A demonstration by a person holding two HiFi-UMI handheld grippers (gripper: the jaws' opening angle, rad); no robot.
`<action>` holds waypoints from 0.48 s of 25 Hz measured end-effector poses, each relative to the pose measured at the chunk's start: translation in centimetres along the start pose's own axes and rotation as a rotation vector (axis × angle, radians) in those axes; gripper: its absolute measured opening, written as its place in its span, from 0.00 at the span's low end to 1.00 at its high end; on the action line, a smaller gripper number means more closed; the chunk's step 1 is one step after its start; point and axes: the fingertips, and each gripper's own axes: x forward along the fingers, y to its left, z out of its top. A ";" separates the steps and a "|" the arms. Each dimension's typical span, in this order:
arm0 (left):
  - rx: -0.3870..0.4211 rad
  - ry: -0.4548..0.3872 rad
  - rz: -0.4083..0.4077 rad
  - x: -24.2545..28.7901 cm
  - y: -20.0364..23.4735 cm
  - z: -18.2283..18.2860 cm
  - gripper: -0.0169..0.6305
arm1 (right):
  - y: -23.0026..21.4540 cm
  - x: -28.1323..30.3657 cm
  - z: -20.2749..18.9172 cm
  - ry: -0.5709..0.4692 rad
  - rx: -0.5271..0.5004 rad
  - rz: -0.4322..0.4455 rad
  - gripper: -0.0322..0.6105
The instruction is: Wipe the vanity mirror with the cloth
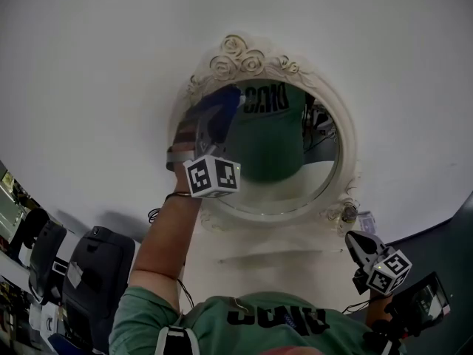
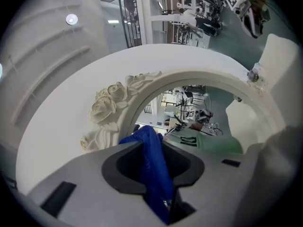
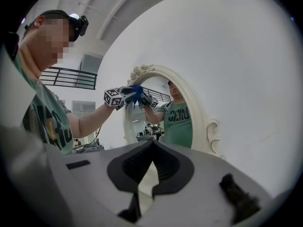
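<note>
The vanity mirror (image 1: pixel 284 176), oval in a white frame topped with carved roses (image 1: pixel 240 58), lies on a white round table (image 1: pixel 89 87). My left gripper (image 1: pixel 207 124) is over the glass at its upper left, shut on a blue cloth (image 1: pixel 219 112). In the left gripper view the cloth (image 2: pixel 154 169) hangs between the shut jaws of that gripper (image 2: pixel 154 144), beside the roses (image 2: pixel 106 110). My right gripper (image 1: pixel 360 244) hovers off the mirror's lower right, shut with nothing in it (image 3: pixel 153 142). From there the mirror (image 3: pixel 165 112) and the cloth (image 3: pixel 137 90) show ahead.
Black equipment (image 1: pixel 96 272) stands past the table's edge at the lower left. Dark floor (image 1: pixel 454 228) shows at the right. A thin cable (image 1: pixel 154 215) lies by my left forearm. The mirror's foot has a small crystal knob (image 1: pixel 347 214).
</note>
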 end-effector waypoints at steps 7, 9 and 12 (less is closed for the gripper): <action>0.092 -0.021 -0.008 3.1 -0.7 4.9 0.21 | -1.8 -0.3 -0.7 -0.021 0.034 0.003 0.07; 0.124 -0.041 -0.018 3.8 -1.1 6.7 0.21 | -2.2 -0.4 -0.9 -0.022 0.041 0.002 0.07; 0.190 -0.084 -0.044 4.8 -2.4 9.7 0.20 | -2.4 -0.6 -1.2 -0.030 0.050 -0.001 0.07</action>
